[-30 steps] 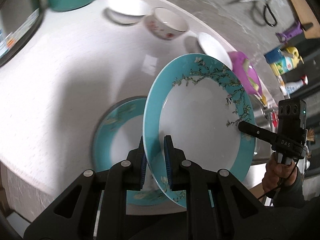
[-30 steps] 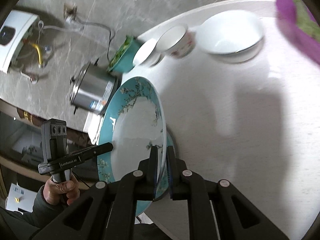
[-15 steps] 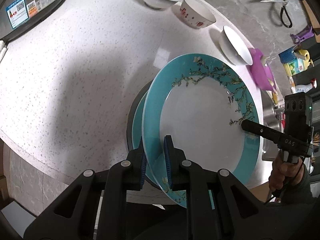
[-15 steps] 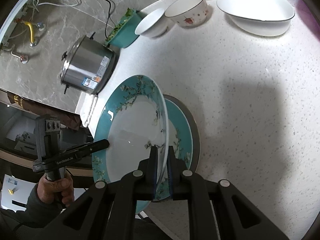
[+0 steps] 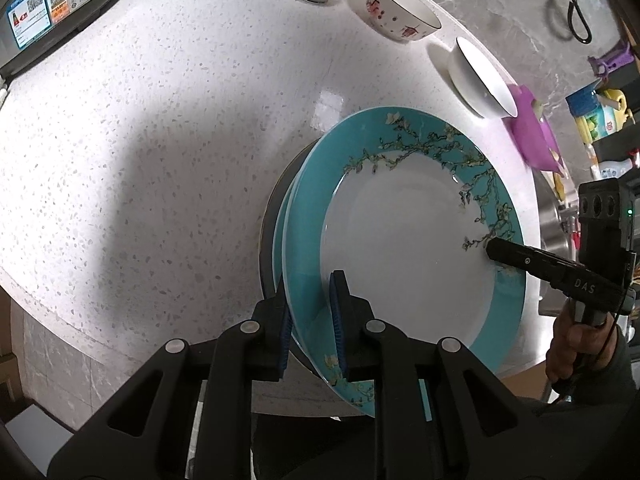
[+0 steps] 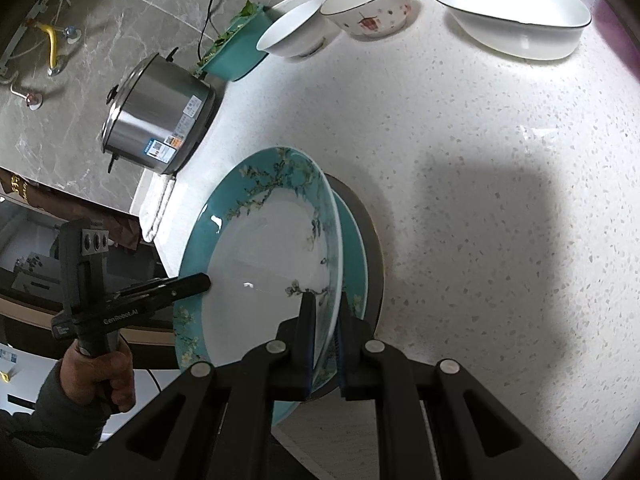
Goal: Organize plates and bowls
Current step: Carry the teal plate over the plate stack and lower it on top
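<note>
Gripping teal plate both-handed | speckled white counter | marble wall, probably

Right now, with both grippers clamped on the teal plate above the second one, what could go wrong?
1. Each gripper, left gripper and right gripper, pinches only the thin rim of the teal plate; it could slip and drop onto the lower plate.
2. The stack sits near the counter edge, so an off-centre release might leave it overhanging.
</note>
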`<state>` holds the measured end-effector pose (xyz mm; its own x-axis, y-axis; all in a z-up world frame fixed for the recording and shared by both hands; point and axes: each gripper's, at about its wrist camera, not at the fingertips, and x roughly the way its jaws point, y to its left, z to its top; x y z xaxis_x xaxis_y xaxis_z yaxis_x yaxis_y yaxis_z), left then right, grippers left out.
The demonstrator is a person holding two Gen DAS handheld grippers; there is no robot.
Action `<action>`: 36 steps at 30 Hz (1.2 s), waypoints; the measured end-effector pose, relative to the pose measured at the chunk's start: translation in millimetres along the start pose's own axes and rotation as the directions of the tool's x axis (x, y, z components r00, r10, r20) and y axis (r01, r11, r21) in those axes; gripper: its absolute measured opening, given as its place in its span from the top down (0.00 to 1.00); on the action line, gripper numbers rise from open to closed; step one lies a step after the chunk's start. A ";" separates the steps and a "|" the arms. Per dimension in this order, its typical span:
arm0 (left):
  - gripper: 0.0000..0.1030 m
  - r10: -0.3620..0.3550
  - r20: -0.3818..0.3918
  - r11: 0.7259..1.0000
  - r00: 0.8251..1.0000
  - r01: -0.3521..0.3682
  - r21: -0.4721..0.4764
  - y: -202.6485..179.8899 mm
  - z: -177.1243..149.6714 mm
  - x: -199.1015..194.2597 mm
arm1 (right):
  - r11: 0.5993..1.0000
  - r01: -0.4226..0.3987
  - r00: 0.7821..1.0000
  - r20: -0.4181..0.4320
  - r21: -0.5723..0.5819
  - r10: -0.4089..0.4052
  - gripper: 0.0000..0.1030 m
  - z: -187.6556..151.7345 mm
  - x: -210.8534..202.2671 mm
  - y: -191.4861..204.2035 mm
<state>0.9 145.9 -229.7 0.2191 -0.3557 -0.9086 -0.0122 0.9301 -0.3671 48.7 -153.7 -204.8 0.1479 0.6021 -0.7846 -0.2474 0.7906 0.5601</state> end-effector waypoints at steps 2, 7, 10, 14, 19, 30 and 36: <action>0.85 0.004 0.000 1.000 1.000 -0.004 0.003 -1.3 1.0 1.8 | 1.000 0.019 1.000 0.000 -0.017 -0.019 0.89 -0.1 1.6 1.6; 0.85 0.025 0.015 0.999 1.000 -0.025 0.023 -4.7 -1.8 0.5 | 0.994 0.084 0.996 -0.002 -0.072 -0.084 0.88 -2.4 6.9 8.5; 0.85 0.041 0.026 0.998 0.999 -0.042 0.044 -9.1 -1.4 1.6 | 0.989 0.110 0.994 0.006 -0.096 -0.110 0.86 -4.6 8.3 10.9; 0.84 0.045 0.028 0.997 0.999 -0.047 0.066 -13.2 0.7 6.1 | 0.980 0.153 0.988 0.020 -0.130 -0.152 0.84 -5.6 8.5 13.1; 0.83 0.057 0.038 0.993 0.998 -0.060 0.100 -16.7 0.8 9.3 | 0.961 0.210 0.978 0.038 -0.177 -0.207 0.80 -10.5 14.9 17.8; 0.78 0.122 0.067 0.975 0.990 -0.132 0.177 -27.3 1.1 12.7 | 0.937 0.283 0.959 0.059 -0.203 -0.277 0.73 -13.5 22.0 24.8; 0.13 0.139 0.092 0.956 0.986 -0.158 0.246 -41.2 1.0 14.6 | 0.937 0.294 0.956 0.066 -0.191 -0.287 0.70 -12.6 24.4 28.4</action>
<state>5.5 102.5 -227.7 0.3042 -0.2126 -0.9286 0.1933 0.9683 -0.1583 33.2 -118.0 -211.3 0.2751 0.3560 -0.8931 -0.3708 0.8964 0.2430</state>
